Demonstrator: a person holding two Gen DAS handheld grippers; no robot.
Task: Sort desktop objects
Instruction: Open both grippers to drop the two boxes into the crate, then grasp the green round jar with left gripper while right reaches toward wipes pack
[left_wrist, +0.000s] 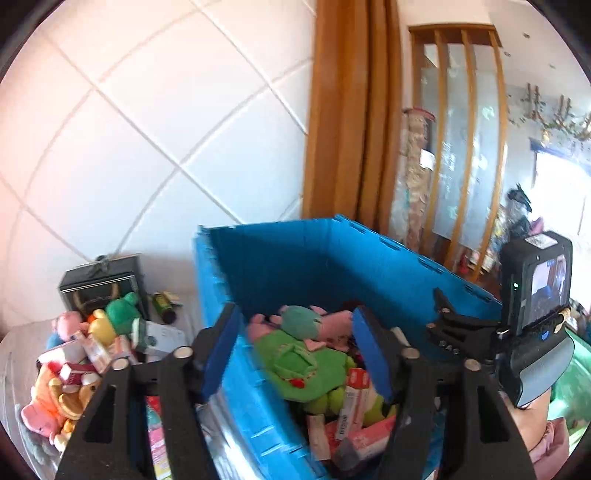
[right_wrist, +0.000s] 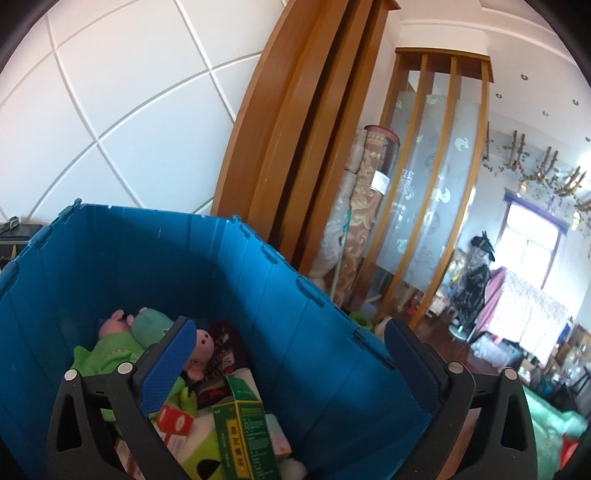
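Observation:
A blue plastic bin (left_wrist: 332, 258) holds sorted things: a green plush toy (left_wrist: 299, 362), pink plush toys (left_wrist: 332, 321) and small cartons (left_wrist: 354, 398). My left gripper (left_wrist: 297, 350) hangs open over the bin's left side. Its left finger (left_wrist: 221, 350) is by the bin's left wall, and nothing is between the pads. The right gripper's body and camera screen (left_wrist: 535, 295) show at the right edge. In the right wrist view my right gripper (right_wrist: 290, 363) stands wide open and empty above the bin (right_wrist: 147, 266), over a green medicine box (right_wrist: 243, 432) and the green plush (right_wrist: 122, 347).
Left of the bin lies a heap of plush toys and small boxes (left_wrist: 81, 354), with a black case (left_wrist: 99, 284) and a small dark bottle (left_wrist: 164, 306) behind it. A tiled white wall, a wooden door frame (right_wrist: 280, 166) and rolled rugs (right_wrist: 365, 206) stand behind the bin.

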